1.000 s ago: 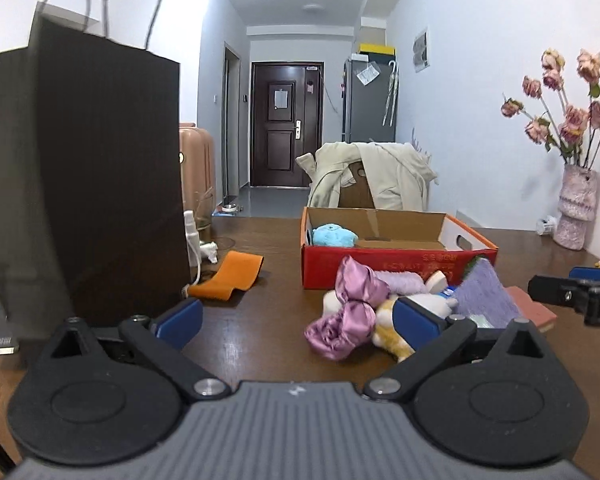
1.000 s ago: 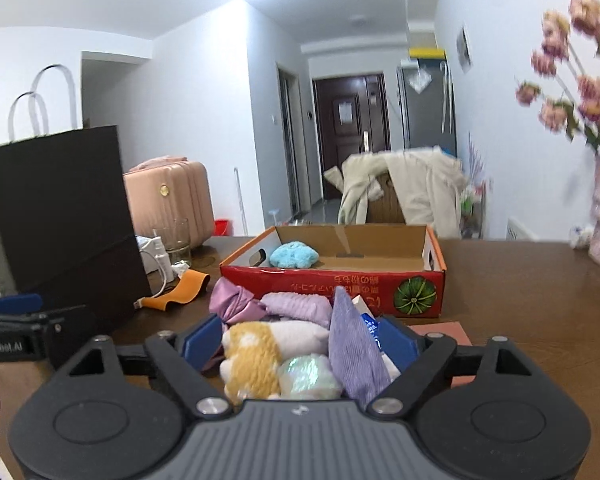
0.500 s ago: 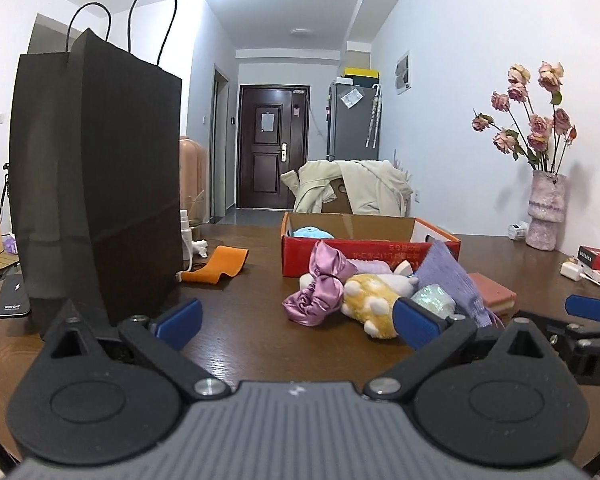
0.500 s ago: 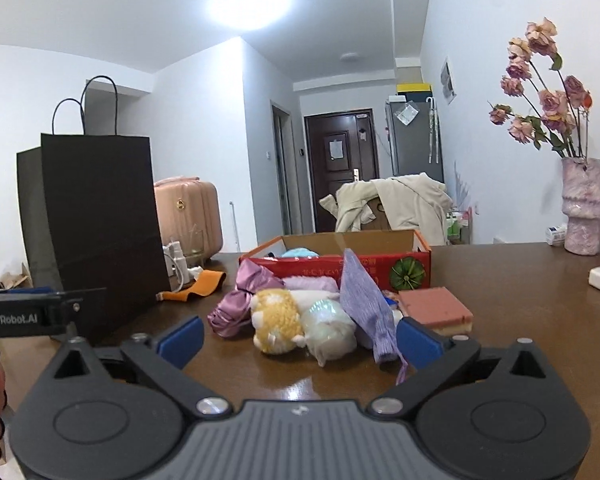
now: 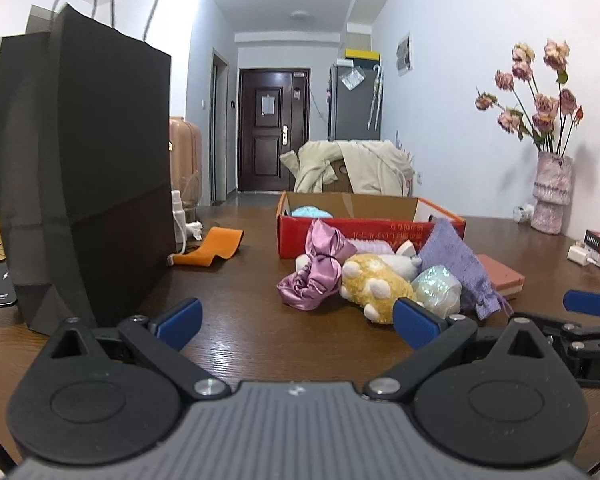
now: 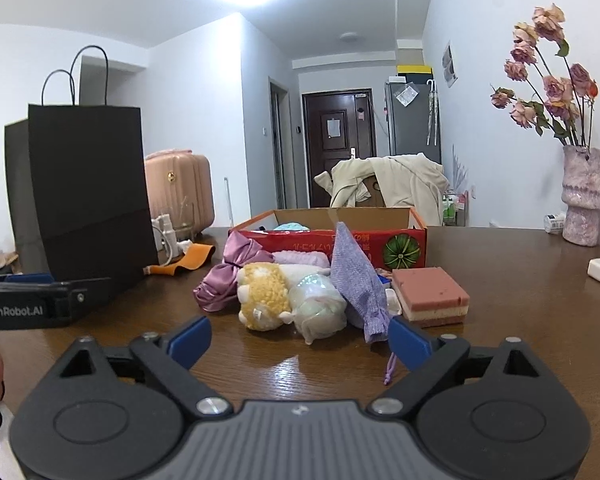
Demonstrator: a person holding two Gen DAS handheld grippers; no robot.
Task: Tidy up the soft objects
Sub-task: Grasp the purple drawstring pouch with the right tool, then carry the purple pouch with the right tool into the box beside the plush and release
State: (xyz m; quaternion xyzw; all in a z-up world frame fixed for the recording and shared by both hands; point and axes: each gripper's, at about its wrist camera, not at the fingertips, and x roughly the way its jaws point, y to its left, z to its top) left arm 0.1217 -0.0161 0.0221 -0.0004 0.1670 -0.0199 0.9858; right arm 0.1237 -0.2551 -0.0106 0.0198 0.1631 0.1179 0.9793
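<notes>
Wooden counter (image 5: 240,344) carries our soft pile at frame centre: pink scrunchie (image 5: 316,268), yellow plush (image 5: 374,284), purple pouch (image 6: 354,276), just before the red box (image 6: 380,236). We hold left tool (image 5: 296,320) and right tool (image 6: 298,340) spread wide, empty.

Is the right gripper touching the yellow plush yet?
Apart. The right wrist view shows bare table between the open right gripper fingertips and the yellow plush, which lies in the pile ahead.
</notes>
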